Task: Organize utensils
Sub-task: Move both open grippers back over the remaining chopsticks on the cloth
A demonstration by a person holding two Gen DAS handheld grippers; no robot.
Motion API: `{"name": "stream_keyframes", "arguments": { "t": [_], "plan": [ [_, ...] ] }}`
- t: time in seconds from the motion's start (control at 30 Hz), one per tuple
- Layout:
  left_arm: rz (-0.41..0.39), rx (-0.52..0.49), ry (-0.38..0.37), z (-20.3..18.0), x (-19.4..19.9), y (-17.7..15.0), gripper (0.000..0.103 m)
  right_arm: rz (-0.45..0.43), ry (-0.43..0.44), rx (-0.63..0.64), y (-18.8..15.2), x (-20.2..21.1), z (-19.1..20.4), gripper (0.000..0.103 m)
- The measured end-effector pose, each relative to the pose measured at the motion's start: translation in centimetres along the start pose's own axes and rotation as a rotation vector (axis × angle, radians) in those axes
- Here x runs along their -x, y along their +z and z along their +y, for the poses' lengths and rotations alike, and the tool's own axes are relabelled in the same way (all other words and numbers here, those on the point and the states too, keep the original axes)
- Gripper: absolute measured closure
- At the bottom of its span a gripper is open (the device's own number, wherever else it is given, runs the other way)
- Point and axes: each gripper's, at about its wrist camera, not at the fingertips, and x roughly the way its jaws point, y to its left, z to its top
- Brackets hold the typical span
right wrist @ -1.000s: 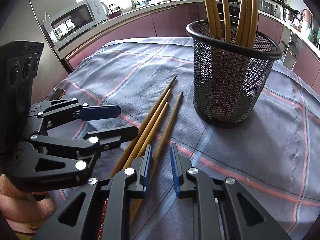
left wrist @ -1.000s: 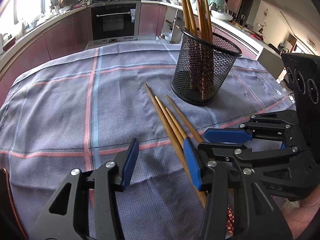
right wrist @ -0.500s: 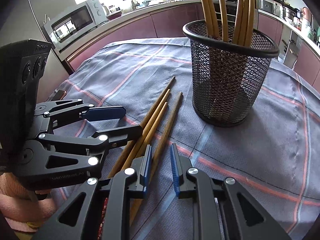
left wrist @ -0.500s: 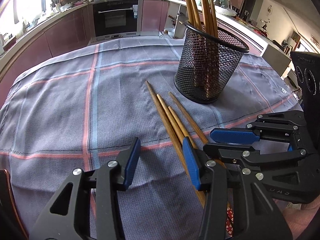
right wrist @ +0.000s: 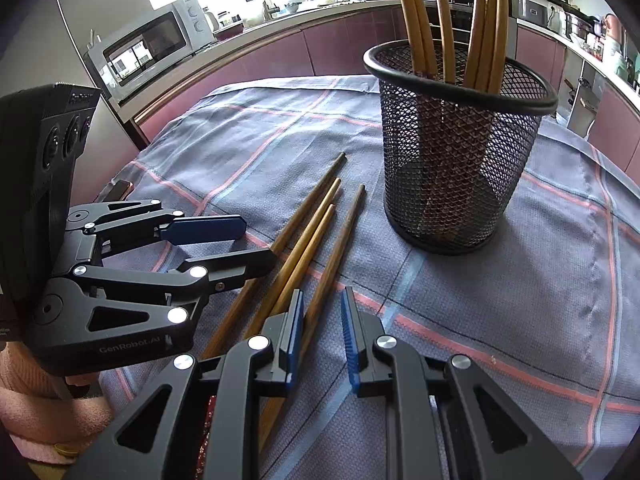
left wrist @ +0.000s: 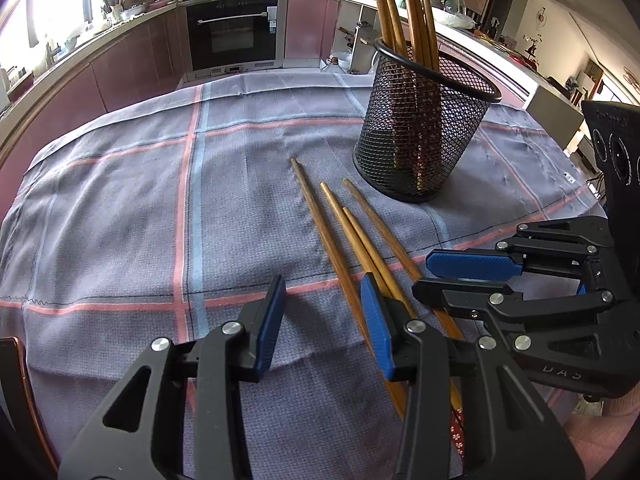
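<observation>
Where the view starts, nearest the lens, the left tongs (left wrist: 324, 320) stand partly open over the checked cloth (left wrist: 140, 208), their jaws having just been closing, with only cloth between the blue pads; the right-hand pad sits just beside the outermost of four loose chopsticks (left wrist: 344, 236) but does not press on it. The right tongs (right wrist: 320, 320) are nearly closed, a narrow gap left between the pads, and one chopstick (right wrist: 340, 240) runs up to that gap; whether the pads actually pinch it I cannot tell.

Those four loose chopsticks lie flat on the desk, roughly parallel, long axes running away from the tongs. Their thick ends disappear under the two sets of tongs, and their thin tips point toward the far side of the desk, toward the mesh holder (left wrist: 420, 136). In the right wrist view they fan slightly, the left two almost touching along their length.

Farther on, the black mesh holder stands upright on the cloth, near the tips but apart from them. Several more chopsticks (right wrist: 484, 20) stand in it, leaning against the rim with their upper ends splayed outward.

Beyond the desk runs a kitchen counter with an oven (left wrist: 232, 32), and in the right wrist view a microwave (right wrist: 152, 44).
</observation>
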Motion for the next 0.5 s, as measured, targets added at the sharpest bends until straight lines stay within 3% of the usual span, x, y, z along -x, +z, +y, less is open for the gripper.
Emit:
{"name": "stream_keyframes", "arguments": {
  "t": [0.5],
  "plan": [
    [0.026, 0.009, 0.002, 0.6, -1.0, 1.3, 0.064, 0.0, -0.007, 0.005, 0.4, -0.3, 0.1, 0.086]
  ]
}}
